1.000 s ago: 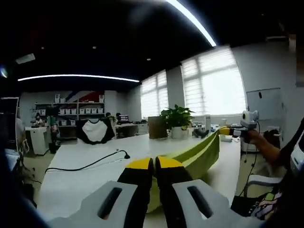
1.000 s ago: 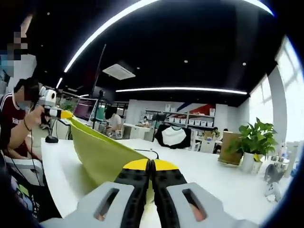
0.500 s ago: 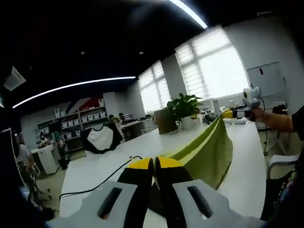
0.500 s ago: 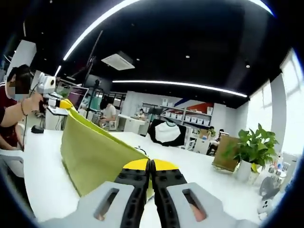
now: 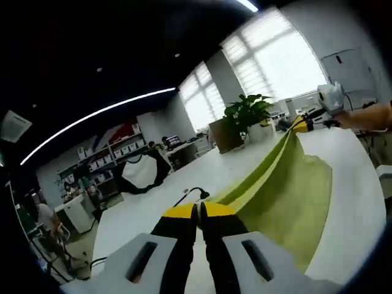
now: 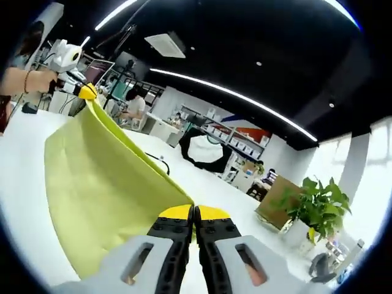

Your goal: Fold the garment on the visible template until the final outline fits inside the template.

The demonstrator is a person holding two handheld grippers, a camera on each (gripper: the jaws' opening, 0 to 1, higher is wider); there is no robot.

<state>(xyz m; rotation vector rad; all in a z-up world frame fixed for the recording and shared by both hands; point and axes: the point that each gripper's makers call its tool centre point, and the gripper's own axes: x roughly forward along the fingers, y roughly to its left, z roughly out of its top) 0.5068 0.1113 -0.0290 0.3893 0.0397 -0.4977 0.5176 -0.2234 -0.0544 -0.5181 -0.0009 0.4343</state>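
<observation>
Left gripper view: left gripper [image 5: 198, 211] at bottom centre, yellow-tipped jaws pressed together, pinching one end of the green garment [image 5: 288, 196]. Cloth runs taut from the jaws up and to the right, its top edge a straight ridge; the lower part hangs down and spreads onto the white table [image 5: 141, 214]. At the far end of the ridge, the right gripper [image 5: 304, 122] with its yellow tips clamped on the cloth, held by a hand [image 5: 350, 118]. Black cable [image 5: 184, 197] lies on the table left of the garment. Further back, a potted plant [image 5: 248, 116] at the table's far edge, then a black-and-white shirt [image 5: 139, 173] on display, shelves and bright windows [image 5: 269, 61] behind

Right gripper view: right gripper [image 6: 193, 214] at bottom centre, jaws closed tight on the near corner of the garment [image 6: 104, 184]. Cloth stretches up and left as a broad sheet, lower edge draping over the table [image 6: 202, 184]. At the far upper corner, the left gripper [image 6: 86, 90] has the cloth pinched, a hand [image 6: 27, 79] behind it. Beyond: cable [image 6: 160, 164], shirt [image 6: 205, 150], plant [image 6: 309, 202] at right, seated people at desks. Template outline: cannot tell where it lies
</observation>
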